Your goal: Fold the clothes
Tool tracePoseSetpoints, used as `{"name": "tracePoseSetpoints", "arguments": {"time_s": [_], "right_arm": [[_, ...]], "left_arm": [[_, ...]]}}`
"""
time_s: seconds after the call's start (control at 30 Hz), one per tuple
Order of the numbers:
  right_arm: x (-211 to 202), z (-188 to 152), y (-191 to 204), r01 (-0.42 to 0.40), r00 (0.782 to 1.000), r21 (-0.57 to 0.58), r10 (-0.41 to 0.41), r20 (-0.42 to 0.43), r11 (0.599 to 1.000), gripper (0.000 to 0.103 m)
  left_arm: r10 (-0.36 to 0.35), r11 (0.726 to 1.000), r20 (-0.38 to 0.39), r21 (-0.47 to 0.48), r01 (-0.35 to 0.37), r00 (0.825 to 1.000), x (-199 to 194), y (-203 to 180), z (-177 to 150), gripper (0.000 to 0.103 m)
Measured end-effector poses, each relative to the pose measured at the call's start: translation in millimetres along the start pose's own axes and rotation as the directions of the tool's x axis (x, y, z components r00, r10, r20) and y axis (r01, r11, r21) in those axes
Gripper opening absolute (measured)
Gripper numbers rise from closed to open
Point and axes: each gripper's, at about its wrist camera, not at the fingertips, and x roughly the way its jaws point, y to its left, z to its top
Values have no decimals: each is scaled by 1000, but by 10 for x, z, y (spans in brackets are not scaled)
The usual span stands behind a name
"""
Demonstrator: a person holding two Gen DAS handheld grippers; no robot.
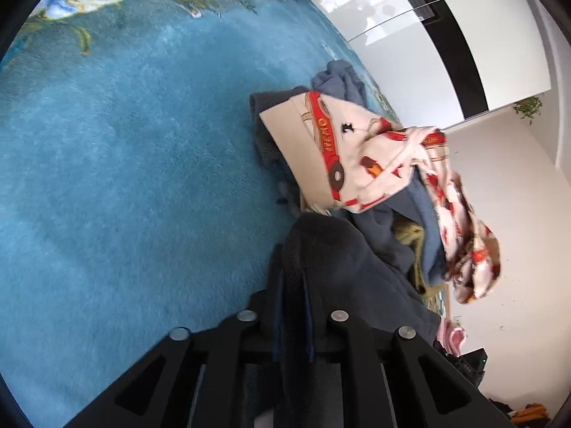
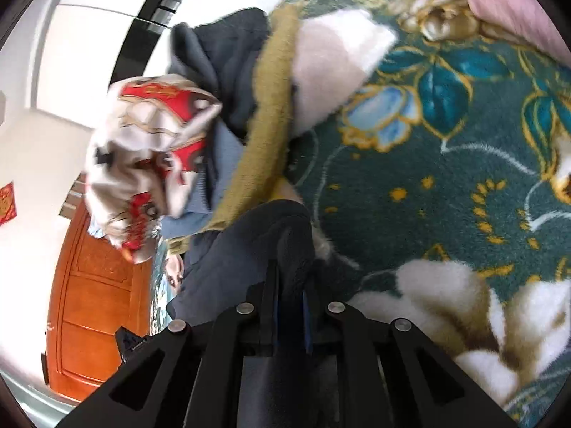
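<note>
Your left gripper (image 1: 292,299) is clenched on a dark fleece garment (image 1: 332,256) | your right gripper (image 2: 291,285) is clenched on the same garment (image 2: 249,249) | it hangs between both claws above the blue carpet (image 1: 125,160) | the unfolded clothes pile, car-print cloth (image 1: 357,149) on top, lies straight ahead, nearer neither hand.

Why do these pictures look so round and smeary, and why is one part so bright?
Both wrist views use fisheye lenses, so edges curve and corners go black. In the left wrist view the car-print cloth smears with motion blur, and the glossy white panels glare. In the right wrist view the same cloth is blurred and the white wall is washed out, while the floral blanket stays fairly sharp.
</note>
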Motion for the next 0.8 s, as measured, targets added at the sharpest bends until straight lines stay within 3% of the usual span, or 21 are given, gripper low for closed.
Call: {"name": "tracePoseSetpoints", "arguments": {"time_s": [0.03, 0.1, 0.17, 0.2, 0.33, 0.4, 0.53, 0.67, 0.8], "right_arm": [[-56, -17, 9, -3, 1000, -6, 3, 3, 1000, 14], [-245, -105, -2, -6, 1000, -23, 6, 22, 1000, 26], [-445, -237, -58, -25, 999, -23, 26, 46, 999, 39], [-544, -318, -103, -41, 997, -11, 42, 58, 999, 47], [-714, -673, -287, -100, 993, 67, 95, 73, 993, 54], [-830, -887, -393, -116, 992, 108, 109, 61, 987, 68], [-836, -1140, -310, -131, 991, 110, 128, 34, 985, 68], [-788, -1356, -186, -130, 991, 101, 131, 3, 986, 77], [-667, -1429, -58, -40, 999, 69, 37, 39, 997, 77]], "left_arm": [[12, 1000, 11, 8, -12, 1000, -82, -35, -28, 28], [-30, 1000, 58, 2, 30, 998, -318, 19, -165, 63], [-61, 998, 79, -4, 61, 995, -460, 68, -310, 74], [-70, 997, 76, -9, 70, 995, -481, 89, -388, 76], [-105, 994, 64, -28, 106, 992, -566, 175, -698, 83], [-122, 992, 58, -38, 124, 991, -609, 218, -852, 85], [-157, 985, 47, -57, 160, 986, -694, 304, -1162, 89], [-100, 995, 33, -7, 101, 994, -592, 125, -1203, 103], [-24, 998, 28, 56, 23, 999, -470, -46, -1228, 103]]}}
